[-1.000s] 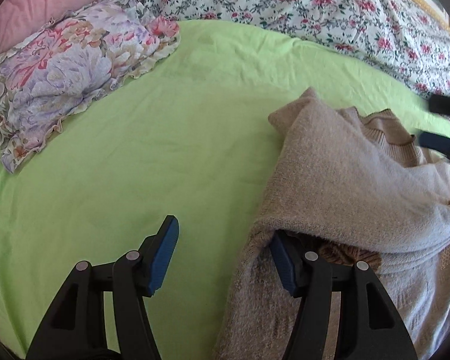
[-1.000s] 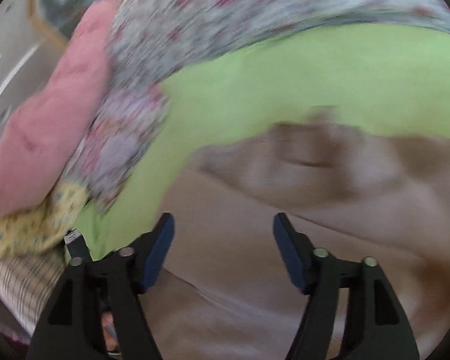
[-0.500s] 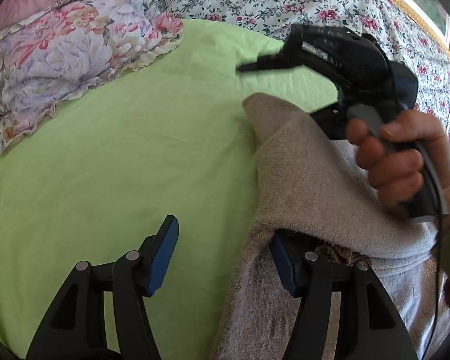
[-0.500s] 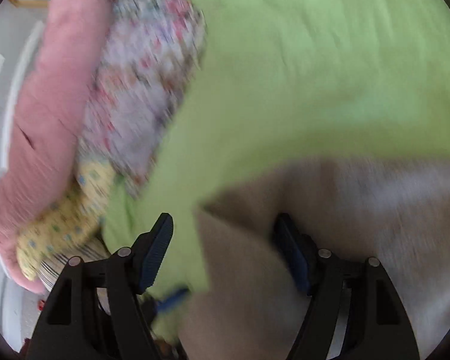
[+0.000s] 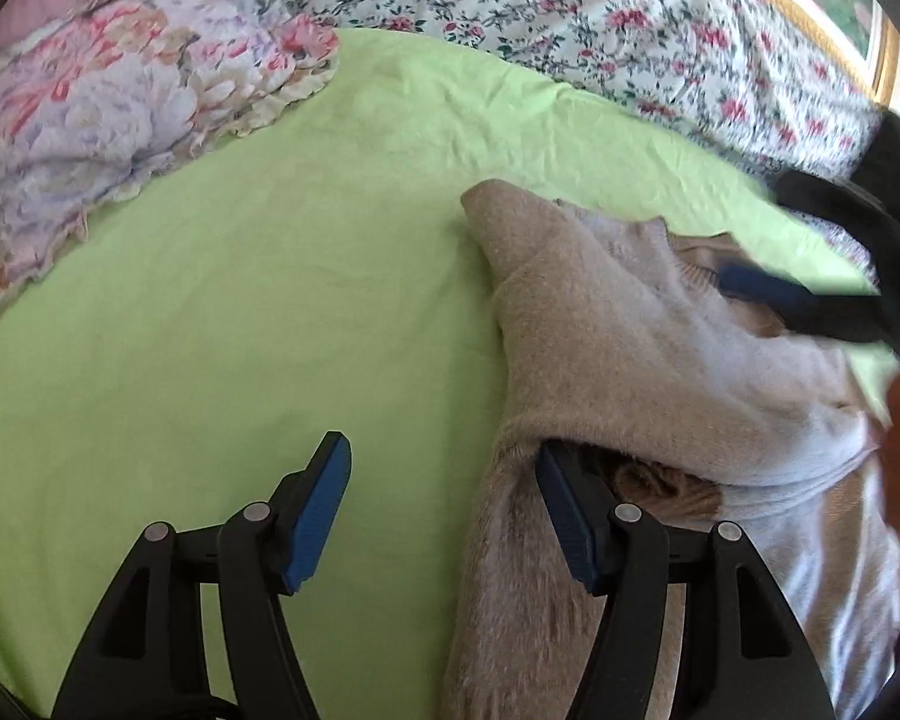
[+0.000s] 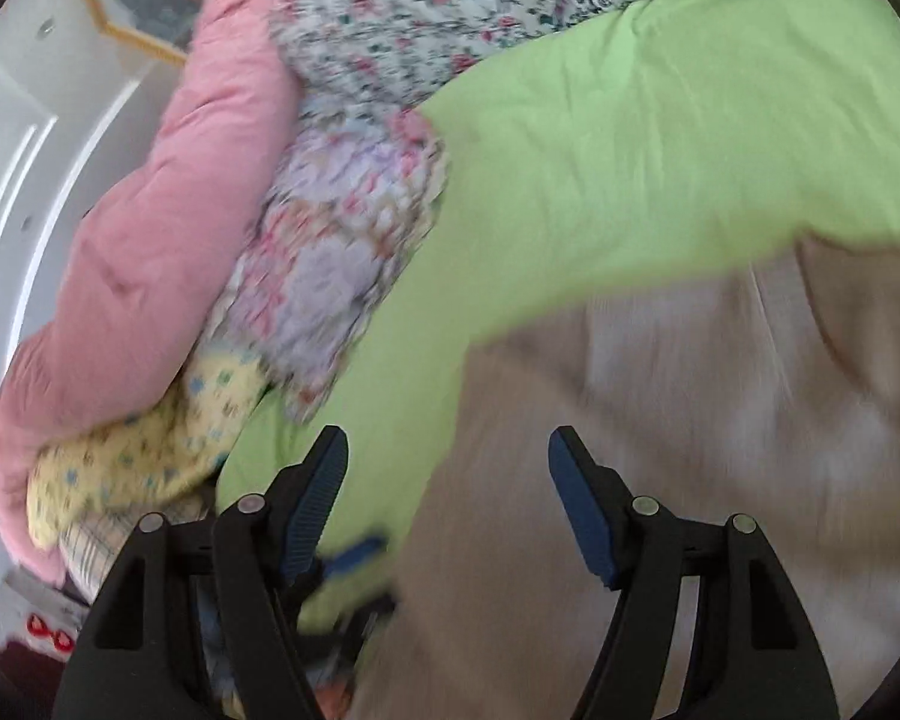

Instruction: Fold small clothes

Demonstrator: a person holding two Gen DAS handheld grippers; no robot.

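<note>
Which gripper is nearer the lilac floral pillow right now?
Left. The left gripper sits on the pillow's side of the beige sweater; the right gripper hovers over the sweater's far side.

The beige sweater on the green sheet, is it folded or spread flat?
Partly folded: on the beige sweater one thick layer lies doubled over the part beneath.

left gripper [image 5: 444,510]: my jaws stand wide apart, blue pads facing, nothing between them | right gripper [image 6: 447,501]: my jaws spread wide, holding nothing | in left wrist view my right gripper [image 5: 810,276] reaches in from the right, blurred
</note>
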